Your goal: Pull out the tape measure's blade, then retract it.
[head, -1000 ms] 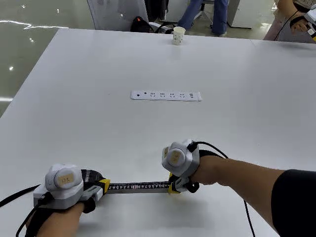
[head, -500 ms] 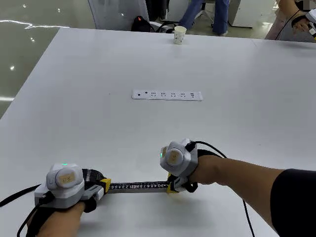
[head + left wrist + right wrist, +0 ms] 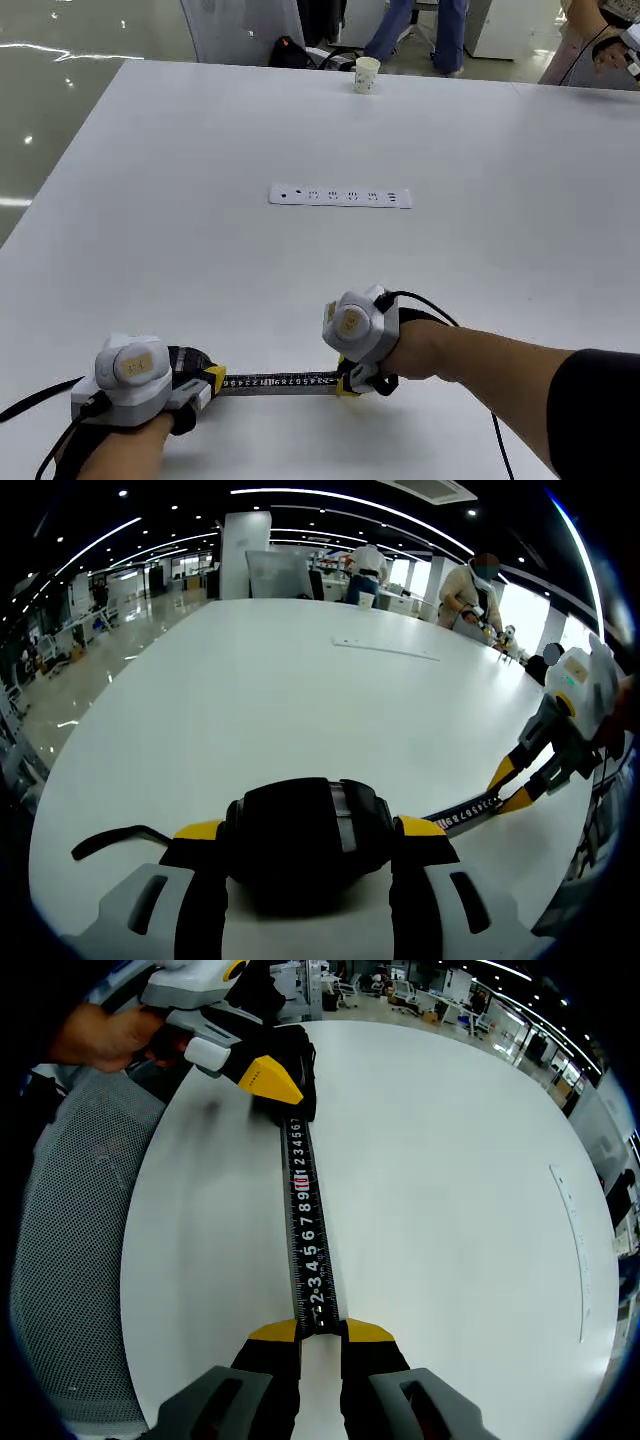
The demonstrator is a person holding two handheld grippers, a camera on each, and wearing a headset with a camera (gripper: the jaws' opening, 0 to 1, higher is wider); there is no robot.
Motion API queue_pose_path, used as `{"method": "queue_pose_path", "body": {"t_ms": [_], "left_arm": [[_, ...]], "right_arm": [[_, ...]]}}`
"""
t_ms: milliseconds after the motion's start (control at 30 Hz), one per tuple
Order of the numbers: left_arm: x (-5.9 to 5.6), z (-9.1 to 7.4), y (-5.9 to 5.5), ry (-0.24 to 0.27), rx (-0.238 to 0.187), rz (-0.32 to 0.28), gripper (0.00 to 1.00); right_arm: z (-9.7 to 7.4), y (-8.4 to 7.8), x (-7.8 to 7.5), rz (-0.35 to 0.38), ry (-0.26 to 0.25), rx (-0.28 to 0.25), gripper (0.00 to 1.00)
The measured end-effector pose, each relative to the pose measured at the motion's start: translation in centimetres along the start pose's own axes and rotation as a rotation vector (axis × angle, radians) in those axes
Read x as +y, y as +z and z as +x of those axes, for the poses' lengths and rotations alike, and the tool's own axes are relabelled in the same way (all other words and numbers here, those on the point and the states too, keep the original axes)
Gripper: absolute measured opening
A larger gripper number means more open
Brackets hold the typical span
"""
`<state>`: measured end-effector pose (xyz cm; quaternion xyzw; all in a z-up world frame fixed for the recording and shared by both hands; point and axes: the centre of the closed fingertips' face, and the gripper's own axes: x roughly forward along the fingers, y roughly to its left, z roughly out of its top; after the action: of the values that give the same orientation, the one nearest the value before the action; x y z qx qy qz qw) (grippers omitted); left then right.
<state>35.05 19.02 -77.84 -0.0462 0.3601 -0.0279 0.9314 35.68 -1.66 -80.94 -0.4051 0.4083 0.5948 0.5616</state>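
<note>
The tape measure's black case (image 3: 297, 1070) is sitting clamped in the left gripper (image 3: 310, 835), and its blade (image 3: 305, 1220) is running straight rightward, flat along the near edge, to the right gripper (image 3: 320, 1332), whose jaws are pinching its tip. The white table (image 3: 300, 120) is carrying a power strip (image 3: 340, 196) mid-surface and a paper cup (image 3: 367, 73) far off.

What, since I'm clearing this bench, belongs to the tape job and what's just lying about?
In use: tape case, held by left gripper; blade, pinched by right gripper.
Lying about: power strip; paper cup.
</note>
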Motion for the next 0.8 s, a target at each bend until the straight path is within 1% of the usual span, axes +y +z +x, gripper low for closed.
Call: {"method": "queue_pose_path", "body": {"t_ms": [167,400,600,800], "left_arm": [[-0.06,-0.01,-0.02,-0.001,0.002,-0.001,0.61],[0.00,0.07,0.01,-0.008,0.008,-0.010,0.61],[-0.01,0.09,0.08,-0.015,0.018,-0.015,0.61],[-0.07,0.10,0.07,-0.016,0.012,-0.013,0.61]], "right_arm": [[0.18,0.15,-0.06,-0.010,0.001,0.004,0.11],[0.25,0.26,0.00,-0.049,0.007,-0.004,0.11],[0.18,0.43,0.11,-0.045,0.008,-0.016,0.11],[0.25,0.57,0.03,-0.032,0.009,-0.022,0.11]]}}
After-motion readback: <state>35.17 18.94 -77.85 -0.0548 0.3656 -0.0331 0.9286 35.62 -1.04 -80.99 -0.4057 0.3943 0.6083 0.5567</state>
